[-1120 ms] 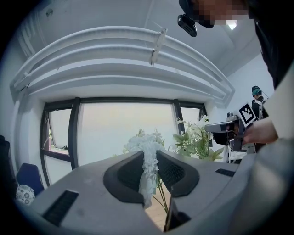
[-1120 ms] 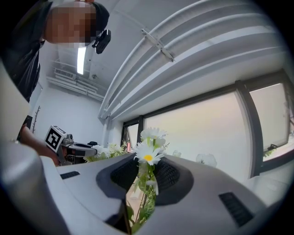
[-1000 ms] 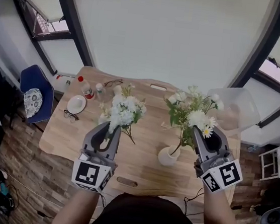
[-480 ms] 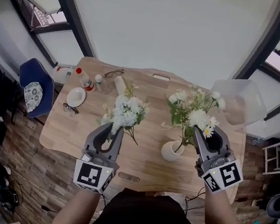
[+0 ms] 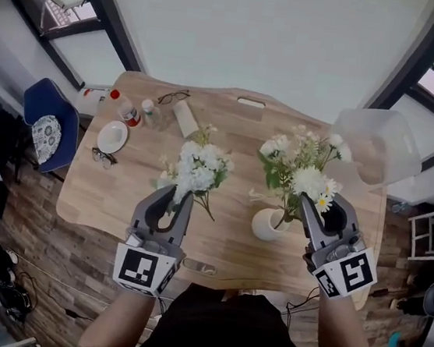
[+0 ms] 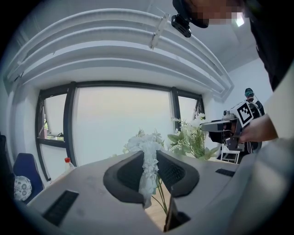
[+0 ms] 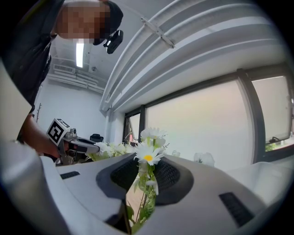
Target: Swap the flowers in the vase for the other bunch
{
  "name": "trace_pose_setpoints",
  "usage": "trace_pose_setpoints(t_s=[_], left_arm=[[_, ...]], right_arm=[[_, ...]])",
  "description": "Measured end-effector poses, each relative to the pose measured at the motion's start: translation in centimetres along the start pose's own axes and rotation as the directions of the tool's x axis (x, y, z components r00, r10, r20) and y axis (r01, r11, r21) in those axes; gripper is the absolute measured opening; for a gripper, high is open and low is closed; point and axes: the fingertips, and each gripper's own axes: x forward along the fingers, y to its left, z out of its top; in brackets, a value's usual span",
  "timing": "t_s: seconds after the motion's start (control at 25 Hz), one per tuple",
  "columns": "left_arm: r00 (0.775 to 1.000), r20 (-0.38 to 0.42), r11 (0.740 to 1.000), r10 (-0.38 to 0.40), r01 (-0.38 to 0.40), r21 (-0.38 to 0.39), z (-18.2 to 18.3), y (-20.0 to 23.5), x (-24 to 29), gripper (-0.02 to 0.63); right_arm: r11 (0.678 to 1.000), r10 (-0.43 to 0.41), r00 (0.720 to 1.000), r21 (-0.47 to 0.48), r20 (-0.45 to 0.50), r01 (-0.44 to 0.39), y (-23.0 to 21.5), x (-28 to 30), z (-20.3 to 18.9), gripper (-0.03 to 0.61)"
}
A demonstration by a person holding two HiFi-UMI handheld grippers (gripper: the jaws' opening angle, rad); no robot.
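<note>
You've dipped both hands: left gripper (image 5: 179, 199) clamps the white bunch (image 5: 196, 166) left of the vase (image 5: 265, 225), and right gripper (image 5: 308, 205) pinches the daisy bunch (image 5: 300, 167) over it. Swap looks nearly done.

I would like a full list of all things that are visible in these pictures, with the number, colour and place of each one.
wooden table: one, light brown, centre
round ceramic vase: one, white, table's right half
bunch of all-white flowers: one, white, over table's left half
bunch of daisies with green leaves: one, white and green, above the vase
small round plate: one, white, table's left end
pairs of eyeglasses: two, dark, one by the plate, one at far edge
red-capped bottle: one, far-left corner
clear plastic box: one, transparent, far-right corner
blue chair: one, left of table
left gripper: grey, shut on all-white bunch
right gripper: grey, shut on daisy bunch
</note>
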Motion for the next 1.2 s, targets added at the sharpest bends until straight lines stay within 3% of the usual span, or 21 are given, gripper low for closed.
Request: trace_pose_setpoints(t_s=[0.44,0.8,1.2], left_arm=[[0.998,0.013,0.998,-0.058,0.058,-0.006,-1.0,-1.3,0.7,0.083],[0.996,-0.038,0.997,-0.077,0.076,-0.031,-3.4,-2.2,0.1,0.083],[0.991,-0.072,0.993,-0.109,0.106,-0.051,-4.6,-3.1,0.6,0.083]], right_arm=[[0.999,0.014,1.0,0.03,-0.021,-0.013,1.5,-0.4,-3.0,0.11],[1.0,0.027,0.999,0.014,-0.036,-0.026,2.8,-1.0,-5.4,0.112],[0.997,0.027,0.999,0.067,-0.032,-0.024,3.5,-1.6,-5.7,0.112]])
